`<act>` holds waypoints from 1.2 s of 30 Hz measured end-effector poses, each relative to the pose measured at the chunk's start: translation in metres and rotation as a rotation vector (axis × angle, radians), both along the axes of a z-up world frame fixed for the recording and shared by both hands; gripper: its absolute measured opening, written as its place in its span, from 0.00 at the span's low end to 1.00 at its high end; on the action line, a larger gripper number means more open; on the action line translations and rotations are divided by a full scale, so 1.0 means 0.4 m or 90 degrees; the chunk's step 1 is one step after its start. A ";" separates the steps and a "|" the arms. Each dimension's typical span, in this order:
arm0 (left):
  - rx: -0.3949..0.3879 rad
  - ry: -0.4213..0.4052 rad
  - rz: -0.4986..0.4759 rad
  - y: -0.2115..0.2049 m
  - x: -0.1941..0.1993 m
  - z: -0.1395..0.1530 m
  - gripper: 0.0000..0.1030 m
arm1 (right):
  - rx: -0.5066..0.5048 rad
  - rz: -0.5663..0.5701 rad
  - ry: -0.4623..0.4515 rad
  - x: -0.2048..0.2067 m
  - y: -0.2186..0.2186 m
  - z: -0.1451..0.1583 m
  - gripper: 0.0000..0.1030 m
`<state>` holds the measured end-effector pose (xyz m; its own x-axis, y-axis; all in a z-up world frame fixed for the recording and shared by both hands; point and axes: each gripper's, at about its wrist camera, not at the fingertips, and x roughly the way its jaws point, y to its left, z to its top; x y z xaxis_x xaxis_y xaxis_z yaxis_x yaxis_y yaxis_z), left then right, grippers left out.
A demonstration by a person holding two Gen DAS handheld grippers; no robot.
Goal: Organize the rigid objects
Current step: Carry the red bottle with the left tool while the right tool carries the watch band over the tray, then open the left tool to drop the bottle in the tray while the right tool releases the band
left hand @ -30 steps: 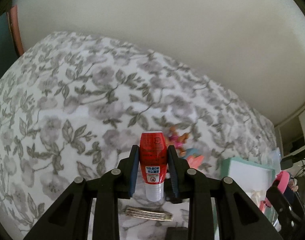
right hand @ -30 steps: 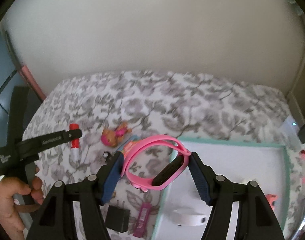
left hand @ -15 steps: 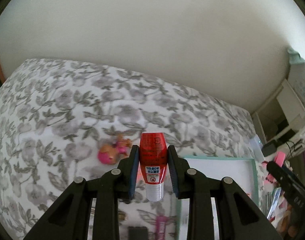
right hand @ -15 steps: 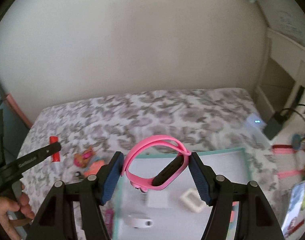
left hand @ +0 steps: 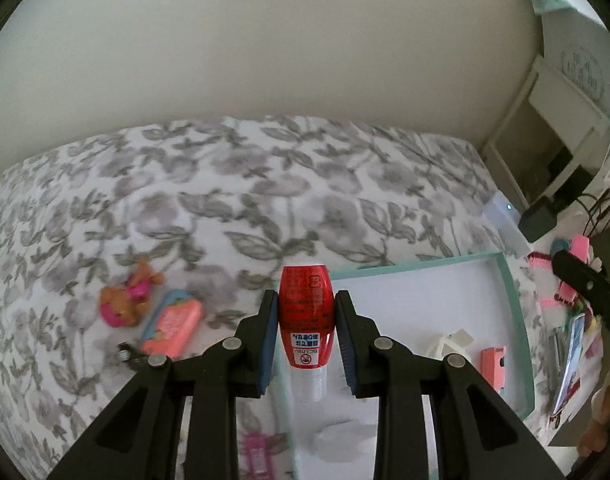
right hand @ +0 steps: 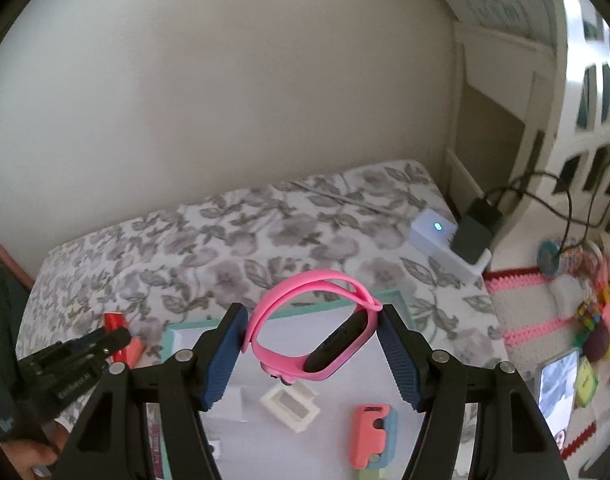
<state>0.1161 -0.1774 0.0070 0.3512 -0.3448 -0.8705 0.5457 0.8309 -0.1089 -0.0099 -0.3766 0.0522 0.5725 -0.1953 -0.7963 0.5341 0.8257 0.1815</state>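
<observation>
My left gripper (left hand: 305, 328) is shut on a small red bottle (left hand: 306, 308) with a clear cap, held above the left edge of a white tray with a teal rim (left hand: 509, 304). In the right wrist view my right gripper (right hand: 313, 344) is shut on a pink wristband (right hand: 305, 308) with a dark face, its loop spanning the blue pads, above the same tray (right hand: 173, 332). The left gripper (right hand: 85, 354) with the red bottle (right hand: 115, 322) shows at the left of that view. Inside the tray lie a white square frame (right hand: 291, 404) and a coral and blue piece (right hand: 371, 436).
On the floral bedspread (left hand: 225, 200) left of the tray lie a pink toy figure (left hand: 125, 300), a coral case (left hand: 173, 326) and a pink item (left hand: 257, 452). A white adapter with a black plug (right hand: 449, 240) sits at the bed's right edge, beside cluttered shelves (right hand: 585, 320).
Both grippers have swept to the right over the bed with their objects still held. The tray has come under both, and the toy figure has slid to the left in view.
</observation>
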 end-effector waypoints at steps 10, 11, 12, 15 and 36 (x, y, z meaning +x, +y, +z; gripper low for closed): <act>0.070 -0.014 -0.053 -0.087 -0.027 -0.125 0.29 | 0.047 -0.001 0.100 0.031 -0.039 -0.182 0.67; 0.062 0.001 -0.053 -0.090 -0.026 -0.141 0.29 | 0.047 -0.004 0.114 0.033 -0.039 -0.202 0.67; 0.059 0.009 -0.053 -0.091 -0.025 -0.147 0.29 | 0.047 -0.005 0.125 0.034 -0.039 -0.216 0.67; 0.069 0.014 -0.057 -0.096 -0.028 -0.163 0.29 | 0.056 -0.004 0.146 0.034 -0.040 -0.255 0.67; 0.074 0.068 -0.047 -0.093 -0.017 -0.222 0.29 | 0.072 -0.004 0.186 0.045 -0.038 -0.324 0.68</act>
<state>0.1091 -0.2148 -0.0819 0.2322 -0.2616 -0.9368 0.5968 0.7989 -0.0752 0.0083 -0.3917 -0.0774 0.3157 -0.0991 -0.9437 0.5822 0.8056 0.1102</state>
